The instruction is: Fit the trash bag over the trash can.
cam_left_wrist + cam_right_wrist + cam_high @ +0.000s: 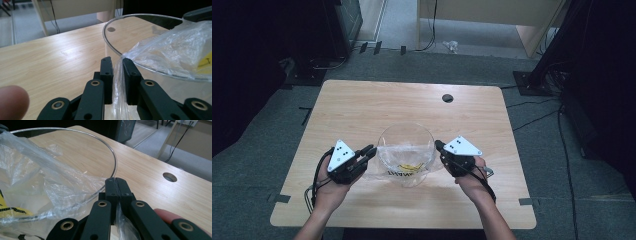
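Both tools clamp plastic bag (404, 160) — over bowl (406, 135).

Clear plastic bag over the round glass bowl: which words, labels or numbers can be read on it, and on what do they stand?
Clear plastic bag: yellow patch with black print near its lower edge, too small and blurred to read.
Round glass bowl: no text.
Light wooden table: no text.

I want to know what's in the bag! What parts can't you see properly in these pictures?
- Plastic bag contents: high view, too small; only yellow shows.
- Print on the bag: high view, too blurred to read; cut off by the edge in both gripper views.
- Glass bowl base: both gripper views, hidden by the bag.
- Left gripper pads: film covers the gap.
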Motion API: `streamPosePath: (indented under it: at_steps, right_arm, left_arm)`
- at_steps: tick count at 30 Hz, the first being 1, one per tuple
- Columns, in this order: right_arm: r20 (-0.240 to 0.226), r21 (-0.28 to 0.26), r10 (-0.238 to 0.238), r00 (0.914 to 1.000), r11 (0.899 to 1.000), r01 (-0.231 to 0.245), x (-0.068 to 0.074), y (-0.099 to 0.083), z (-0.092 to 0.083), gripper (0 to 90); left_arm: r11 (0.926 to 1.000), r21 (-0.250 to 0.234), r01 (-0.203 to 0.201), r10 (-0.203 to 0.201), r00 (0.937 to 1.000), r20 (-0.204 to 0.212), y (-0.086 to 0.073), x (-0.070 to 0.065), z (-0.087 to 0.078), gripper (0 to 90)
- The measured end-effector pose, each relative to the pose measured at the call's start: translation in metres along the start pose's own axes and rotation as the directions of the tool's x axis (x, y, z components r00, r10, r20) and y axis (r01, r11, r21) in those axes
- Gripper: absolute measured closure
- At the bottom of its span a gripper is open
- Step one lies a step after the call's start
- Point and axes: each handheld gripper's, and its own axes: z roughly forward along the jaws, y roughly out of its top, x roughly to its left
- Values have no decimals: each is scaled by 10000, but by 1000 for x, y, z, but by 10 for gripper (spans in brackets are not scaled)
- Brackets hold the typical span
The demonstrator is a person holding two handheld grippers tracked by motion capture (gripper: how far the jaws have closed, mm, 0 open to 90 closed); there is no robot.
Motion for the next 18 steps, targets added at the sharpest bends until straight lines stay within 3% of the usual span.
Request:
streamPosePath:
  at_steps: [3, 7, 11, 15, 18]
  right_arm:
    - [-126, 157, 210, 9997, 9997, -208, -4, 1, 3, 896]
    - [-125, 364, 265, 9996, 9990, -260, -5, 0, 5, 896]
    - [-16, 159, 250, 9997, 9996, -250, -7, 2, -1, 896]
    - [73, -166, 271, 9996, 9995, -269, -12, 12, -7, 896]
    - [285, 70, 189, 9994, 9998, -191, -11, 16, -1, 896]
  left_arm:
    - [9997, 148, 178, -177, 9998, -94, 2, 6, 8, 751]
    - [9997, 184, 180, -176, 9996, -226, 5, 9, 16, 773]
    - [10000, -19, -49, 49, 9994, -340, 11, 6, 14, 839]
    - [9999, -60, -162, 160, 9993, -341, 16, 7, 15, 841]
    - [9999, -94, 98, -102, 9989, -454, 20, 10, 20, 832]
